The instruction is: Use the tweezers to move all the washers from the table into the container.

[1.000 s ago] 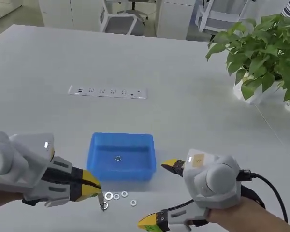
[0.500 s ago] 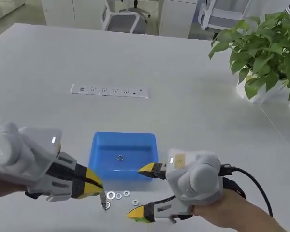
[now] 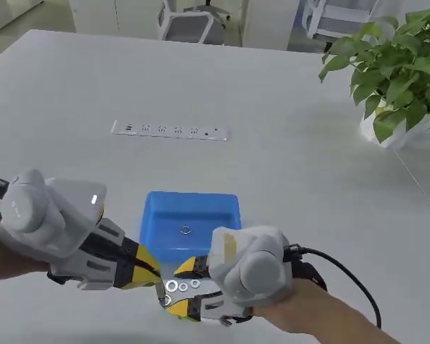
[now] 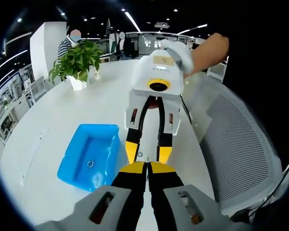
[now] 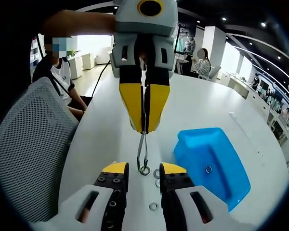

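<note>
So, head view: the left gripper (image 3: 152, 274) has its jaws clamped on the tweezers (image 3: 160, 292), tips angled down at the loose washers (image 3: 184, 287) on the tabletop (image 3: 272, 143) just in front of the blue container (image 3: 193, 208). The right gripper (image 3: 180, 289) sits open around that spot, empty, probably to steady the tweezers. Left gripper view: one washer (image 4: 90, 163) lies inside the container. Right gripper view: the tweezer tips touch a washer (image 5: 145, 170) between the open right jaws.

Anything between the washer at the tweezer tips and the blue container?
Yes. The open right gripper straddles the washer under the tweezers, and one of its jaws sits between that washer and the container. Other washers lie beside that jaw. Lifting the washer over it would likely clear the way.
</note>
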Motion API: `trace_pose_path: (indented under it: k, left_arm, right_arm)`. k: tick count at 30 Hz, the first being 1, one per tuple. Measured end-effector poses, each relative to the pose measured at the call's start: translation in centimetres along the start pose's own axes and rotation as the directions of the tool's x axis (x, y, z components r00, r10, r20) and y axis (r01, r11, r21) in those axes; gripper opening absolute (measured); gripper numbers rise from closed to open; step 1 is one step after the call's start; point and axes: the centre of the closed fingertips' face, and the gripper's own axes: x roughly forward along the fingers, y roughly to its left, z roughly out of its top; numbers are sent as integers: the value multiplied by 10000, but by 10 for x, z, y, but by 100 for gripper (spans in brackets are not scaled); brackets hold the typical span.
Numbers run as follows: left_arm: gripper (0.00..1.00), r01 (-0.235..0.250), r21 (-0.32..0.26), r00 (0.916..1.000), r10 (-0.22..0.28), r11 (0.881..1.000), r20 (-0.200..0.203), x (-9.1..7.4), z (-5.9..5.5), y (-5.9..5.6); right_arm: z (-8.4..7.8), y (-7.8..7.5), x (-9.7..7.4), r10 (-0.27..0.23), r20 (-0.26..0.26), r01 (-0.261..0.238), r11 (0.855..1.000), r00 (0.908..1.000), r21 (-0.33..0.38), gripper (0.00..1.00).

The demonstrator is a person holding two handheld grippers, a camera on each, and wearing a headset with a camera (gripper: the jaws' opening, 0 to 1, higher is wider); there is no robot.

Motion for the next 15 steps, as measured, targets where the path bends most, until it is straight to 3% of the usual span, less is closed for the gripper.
trace_pose_path:
  k: [15]
  left_arm:
    - [5,313,146,9994,-310,9994,-174,1,2,0]
  right_arm:
    - [-1,3,16,218,-66,-216,9993,9997,289,12]
